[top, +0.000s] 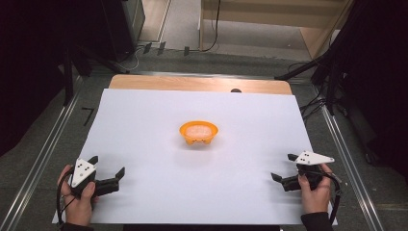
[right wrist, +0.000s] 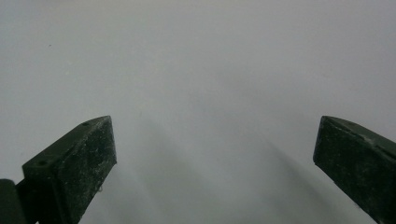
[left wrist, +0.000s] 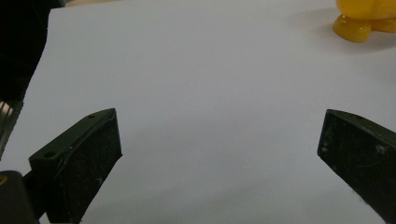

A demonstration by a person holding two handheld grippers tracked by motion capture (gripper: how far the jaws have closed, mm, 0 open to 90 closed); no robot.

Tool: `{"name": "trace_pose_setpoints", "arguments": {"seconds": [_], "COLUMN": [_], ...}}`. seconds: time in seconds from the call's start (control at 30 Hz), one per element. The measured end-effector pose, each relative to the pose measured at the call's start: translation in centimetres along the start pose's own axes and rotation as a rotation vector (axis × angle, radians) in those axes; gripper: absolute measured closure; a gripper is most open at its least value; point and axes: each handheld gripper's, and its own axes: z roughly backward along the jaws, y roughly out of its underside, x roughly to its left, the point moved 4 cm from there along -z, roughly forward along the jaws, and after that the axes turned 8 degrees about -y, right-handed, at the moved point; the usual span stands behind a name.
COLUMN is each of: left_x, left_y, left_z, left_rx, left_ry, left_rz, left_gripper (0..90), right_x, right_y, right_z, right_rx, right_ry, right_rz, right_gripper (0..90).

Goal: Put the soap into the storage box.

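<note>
Left gripper: the black two-jaw left gripper (top: 106, 166) sat low at the near left of the sheet, held in the person's left hand (top: 79, 199); its jaws stood spread wide with nothing between them, as its own view (left wrist: 219, 154) confirmed.
Right gripper: the black two-jaw right gripper (top: 284, 167) sat at the near right, gripped by the right hand (top: 315, 192); its jaws were likewise wide apart and empty, bare white surface between them in its own view (right wrist: 215, 158).
Surface: a large white paper sheet (top: 144, 144) covered most of a light wooden table (top: 192, 83), whose far edge showed beyond the sheet.
Bowl, look: a small round orange plastic bowl (top: 198, 132) with pale pinkish contents, standing on stubby rounded feet; a glossy yellow-orange foot (left wrist: 352, 28) showed in the left gripper view.
Bowl, place: middle of the sheet, well apart from both grippers, roughly between them and farther away.
Bowl, orientation: upright, opening upward; round, so no long axis could be told.
</note>
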Motion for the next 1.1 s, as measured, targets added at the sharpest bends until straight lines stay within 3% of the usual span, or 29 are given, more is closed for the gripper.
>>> {"name": "trace_pose_setpoints", "arguments": {"seconds": [0.8, 1.1], "left_x": [0.0, 0.0], "left_y": [0.0, 0.0], "left_z": [0.0, 0.0], "left_rx": [-0.004, -0.003], "left_ry": [-0.001, 0.0], "left_rz": [0.002, 0.001], "left_gripper": [0.0, 0.0], "right_x": [-0.2, -0.2], "right_y": [3.2, 3.4], "right_z": [4.4, 4.6], "right_rx": [-0.046, -0.042], "right_ry": [0.056, 0.06], "right_rz": [-0.061, -0.058], "right_gripper": [0.0, 0.0]}}
